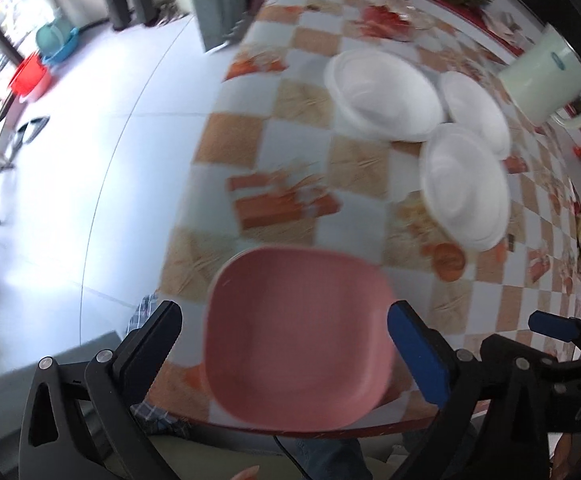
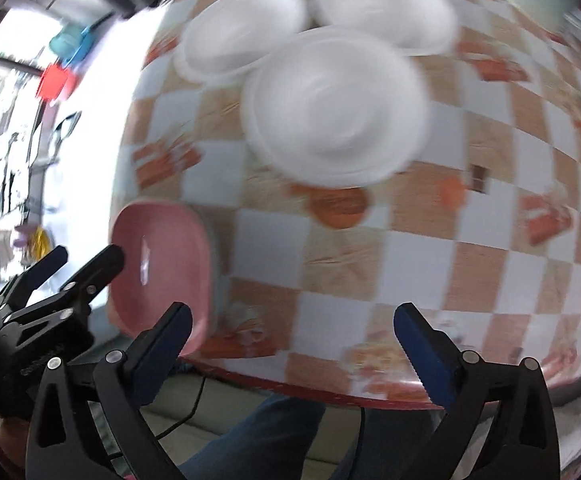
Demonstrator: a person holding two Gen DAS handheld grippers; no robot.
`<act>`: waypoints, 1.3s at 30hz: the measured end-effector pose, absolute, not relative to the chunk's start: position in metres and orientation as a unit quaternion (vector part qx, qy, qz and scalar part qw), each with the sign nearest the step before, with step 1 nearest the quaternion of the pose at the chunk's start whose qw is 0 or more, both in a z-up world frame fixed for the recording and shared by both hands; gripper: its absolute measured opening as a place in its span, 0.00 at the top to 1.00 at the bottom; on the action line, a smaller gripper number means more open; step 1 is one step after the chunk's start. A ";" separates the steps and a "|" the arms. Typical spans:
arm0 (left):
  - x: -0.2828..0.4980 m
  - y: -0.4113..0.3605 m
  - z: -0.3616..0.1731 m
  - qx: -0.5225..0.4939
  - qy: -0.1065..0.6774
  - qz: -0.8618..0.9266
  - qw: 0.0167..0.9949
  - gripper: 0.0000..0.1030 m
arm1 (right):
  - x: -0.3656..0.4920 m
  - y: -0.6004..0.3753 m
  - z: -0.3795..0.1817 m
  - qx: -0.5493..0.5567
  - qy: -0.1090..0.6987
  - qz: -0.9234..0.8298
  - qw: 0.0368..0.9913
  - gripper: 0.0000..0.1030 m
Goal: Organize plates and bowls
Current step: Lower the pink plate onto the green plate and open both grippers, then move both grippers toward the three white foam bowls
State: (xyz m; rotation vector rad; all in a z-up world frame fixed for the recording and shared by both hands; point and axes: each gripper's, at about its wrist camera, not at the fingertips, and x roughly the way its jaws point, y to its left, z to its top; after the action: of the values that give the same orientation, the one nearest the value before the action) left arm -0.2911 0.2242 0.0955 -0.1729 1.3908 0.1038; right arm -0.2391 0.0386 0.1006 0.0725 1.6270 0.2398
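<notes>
A pink square plate (image 1: 298, 340) lies at the near edge of the checkered table (image 1: 250, 128), between the wide-open fingers of my left gripper (image 1: 286, 352). It also shows at the left in the right wrist view (image 2: 158, 272). Three white dishes lie further in: a near one (image 1: 464, 184) (image 2: 334, 104), a far left one (image 1: 382, 92) (image 2: 238, 36) and a far right one (image 1: 476, 110) (image 2: 386, 4). My right gripper (image 2: 290, 352) is open and empty above the table's near edge, short of the white dishes. It shows at the lower right in the left wrist view (image 1: 550, 328).
A pale green jug (image 1: 546, 76) stands at the far right of the table. Red (image 1: 30, 76) and blue (image 1: 58, 44) basins sit on the floor at left. The person's legs (image 2: 266, 440) are below the table edge.
</notes>
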 end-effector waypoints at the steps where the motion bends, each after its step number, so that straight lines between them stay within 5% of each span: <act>1: -0.287 0.219 0.097 -0.077 0.639 0.043 0.764 0.00 | -0.236 0.029 0.101 0.036 0.724 0.096 0.682 0.02; 39: -0.162 0.135 0.029 -0.054 0.701 0.104 0.704 0.01 | -0.096 -0.023 0.034 -0.023 0.744 0.070 0.664 0.02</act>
State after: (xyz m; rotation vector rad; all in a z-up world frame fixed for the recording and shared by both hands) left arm -0.1623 0.1353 0.0291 -0.1202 1.5584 0.2307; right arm -0.0957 -0.0229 0.0339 -0.0518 1.6808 0.1590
